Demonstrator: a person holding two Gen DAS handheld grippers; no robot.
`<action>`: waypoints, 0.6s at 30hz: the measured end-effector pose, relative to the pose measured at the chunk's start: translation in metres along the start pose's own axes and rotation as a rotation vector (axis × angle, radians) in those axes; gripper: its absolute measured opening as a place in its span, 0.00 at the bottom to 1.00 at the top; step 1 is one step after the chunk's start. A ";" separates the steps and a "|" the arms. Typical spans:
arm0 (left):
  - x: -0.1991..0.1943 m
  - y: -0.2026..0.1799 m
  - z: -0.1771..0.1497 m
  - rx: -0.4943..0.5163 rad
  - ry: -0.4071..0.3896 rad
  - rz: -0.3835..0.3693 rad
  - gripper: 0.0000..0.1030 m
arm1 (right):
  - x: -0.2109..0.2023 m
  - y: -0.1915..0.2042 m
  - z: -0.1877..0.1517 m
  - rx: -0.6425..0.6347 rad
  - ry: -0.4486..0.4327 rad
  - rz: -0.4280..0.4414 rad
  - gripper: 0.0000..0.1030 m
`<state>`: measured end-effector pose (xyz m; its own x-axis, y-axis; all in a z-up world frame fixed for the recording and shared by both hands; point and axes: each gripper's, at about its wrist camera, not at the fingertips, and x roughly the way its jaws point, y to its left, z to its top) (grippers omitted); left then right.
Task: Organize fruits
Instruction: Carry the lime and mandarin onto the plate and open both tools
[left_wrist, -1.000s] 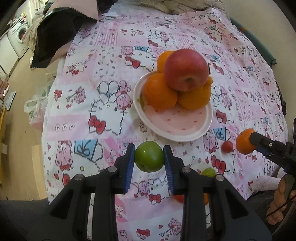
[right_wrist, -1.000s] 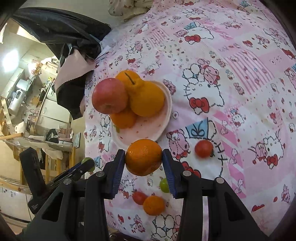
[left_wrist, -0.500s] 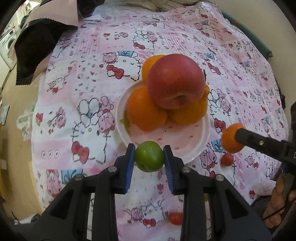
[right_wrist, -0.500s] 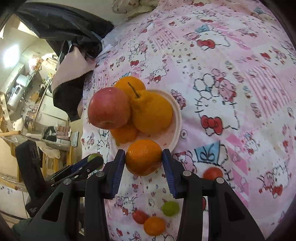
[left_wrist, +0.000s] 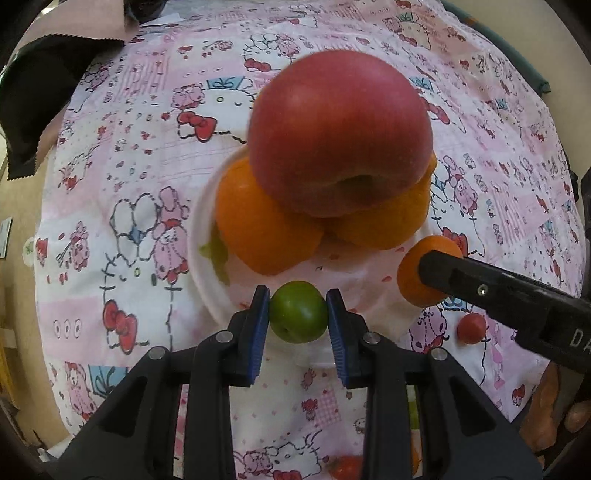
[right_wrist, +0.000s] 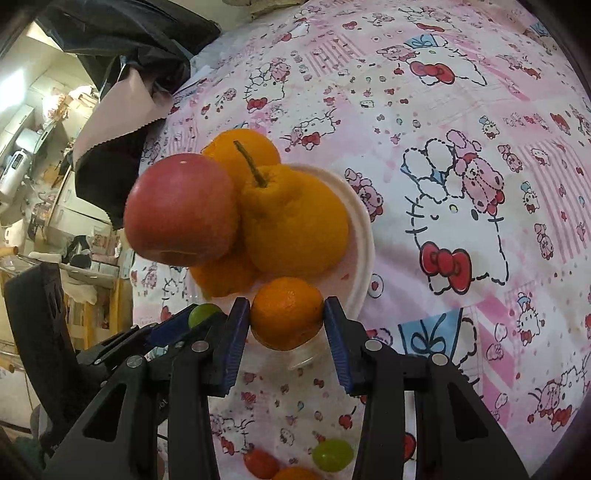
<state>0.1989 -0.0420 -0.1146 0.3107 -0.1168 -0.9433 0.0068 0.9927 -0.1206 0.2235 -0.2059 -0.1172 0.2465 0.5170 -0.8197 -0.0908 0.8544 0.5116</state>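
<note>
A white plate (left_wrist: 207, 295) (right_wrist: 364, 236) on the pink cartoon tablecloth holds three oranges (left_wrist: 262, 229) (right_wrist: 295, 218) with a red apple (left_wrist: 340, 133) (right_wrist: 181, 210) on top. My left gripper (left_wrist: 297, 314) is shut on a small green fruit (left_wrist: 297, 312) over the plate's near rim; it shows in the right wrist view (right_wrist: 201, 314). My right gripper (right_wrist: 287, 315) is shut on a small orange (right_wrist: 287, 314) at the plate's edge, also seen in the left wrist view (left_wrist: 415, 273).
Loose on the cloth lie a small red tomato (left_wrist: 471, 328), another red tomato (right_wrist: 260, 463), a green fruit (right_wrist: 332, 454) and a small orange (right_wrist: 295, 473). Dark and pink cloths (left_wrist: 48, 66) lie at the table's far corner.
Both grippers have moved forward with their fruit: the green fruit has moved from short of the plate to over its near rim, and the small orange now reaches the plate's edge.
</note>
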 end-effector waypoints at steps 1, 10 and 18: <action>0.003 -0.001 0.001 0.000 0.005 0.004 0.26 | 0.002 -0.001 0.001 0.000 0.003 -0.002 0.42; 0.014 -0.007 0.007 0.000 0.009 0.023 0.26 | 0.011 -0.007 -0.001 0.016 0.024 -0.046 0.42; 0.022 -0.013 0.005 0.008 0.024 0.027 0.27 | 0.013 -0.010 -0.002 0.031 0.027 -0.052 0.44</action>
<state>0.2106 -0.0576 -0.1322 0.2876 -0.0907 -0.9535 0.0064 0.9957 -0.0928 0.2256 -0.2080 -0.1335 0.2238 0.4737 -0.8518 -0.0481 0.8782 0.4758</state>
